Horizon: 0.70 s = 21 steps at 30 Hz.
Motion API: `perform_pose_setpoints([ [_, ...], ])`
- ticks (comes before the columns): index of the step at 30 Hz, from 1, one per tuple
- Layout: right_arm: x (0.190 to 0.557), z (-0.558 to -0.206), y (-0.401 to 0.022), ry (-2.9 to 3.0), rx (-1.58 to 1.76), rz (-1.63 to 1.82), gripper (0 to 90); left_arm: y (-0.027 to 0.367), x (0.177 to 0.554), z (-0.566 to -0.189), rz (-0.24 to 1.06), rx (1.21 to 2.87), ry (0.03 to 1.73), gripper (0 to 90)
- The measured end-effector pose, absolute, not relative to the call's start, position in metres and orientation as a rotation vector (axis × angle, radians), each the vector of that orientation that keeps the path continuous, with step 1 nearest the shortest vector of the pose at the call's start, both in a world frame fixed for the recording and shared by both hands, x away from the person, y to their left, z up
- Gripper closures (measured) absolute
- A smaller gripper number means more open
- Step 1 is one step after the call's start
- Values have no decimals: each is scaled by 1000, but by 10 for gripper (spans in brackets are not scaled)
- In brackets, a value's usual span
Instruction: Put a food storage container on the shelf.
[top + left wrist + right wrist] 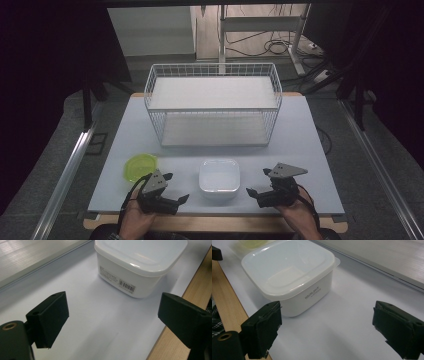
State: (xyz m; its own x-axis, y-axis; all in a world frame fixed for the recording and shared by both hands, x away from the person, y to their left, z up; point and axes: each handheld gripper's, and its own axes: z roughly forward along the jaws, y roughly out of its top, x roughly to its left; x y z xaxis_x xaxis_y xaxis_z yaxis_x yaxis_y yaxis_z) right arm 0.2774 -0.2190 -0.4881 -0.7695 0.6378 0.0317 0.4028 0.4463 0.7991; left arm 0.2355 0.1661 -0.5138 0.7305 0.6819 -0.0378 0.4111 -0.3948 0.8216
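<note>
A white square container (219,177) with a clear lid stands near the table's front edge, between my two grippers. My left gripper (176,187) lies to its left, jaws wide apart and pointing toward it, nothing between them. My right gripper (256,181) lies to its right, also open and empty. The left gripper view shows the container (140,262) just beyond the open left gripper (113,315). In the right gripper view, the container (289,277) sits ahead and left of the open right gripper (325,325).
A yellow-green round bowl (140,167) lies left of the container, also seen as the bowl (253,243) past it. A white wire basket (213,64) with shelf boards stands at the back middle. The pale mat (300,150) ends at a wooden front edge (227,305).
</note>
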Motion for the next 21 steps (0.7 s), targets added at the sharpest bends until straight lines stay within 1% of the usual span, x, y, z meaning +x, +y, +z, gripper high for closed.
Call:
perform_pose_setpoints([
  [9, 278, -489, -215, 2445, 877, 1224, 80, 154, 238, -514, 376, 2082, 820, 75],
  [21, 279, -488, -213, 2453, 893, 1235, 80, 152, 242, -516, 374, 2103, 833, 75],
])
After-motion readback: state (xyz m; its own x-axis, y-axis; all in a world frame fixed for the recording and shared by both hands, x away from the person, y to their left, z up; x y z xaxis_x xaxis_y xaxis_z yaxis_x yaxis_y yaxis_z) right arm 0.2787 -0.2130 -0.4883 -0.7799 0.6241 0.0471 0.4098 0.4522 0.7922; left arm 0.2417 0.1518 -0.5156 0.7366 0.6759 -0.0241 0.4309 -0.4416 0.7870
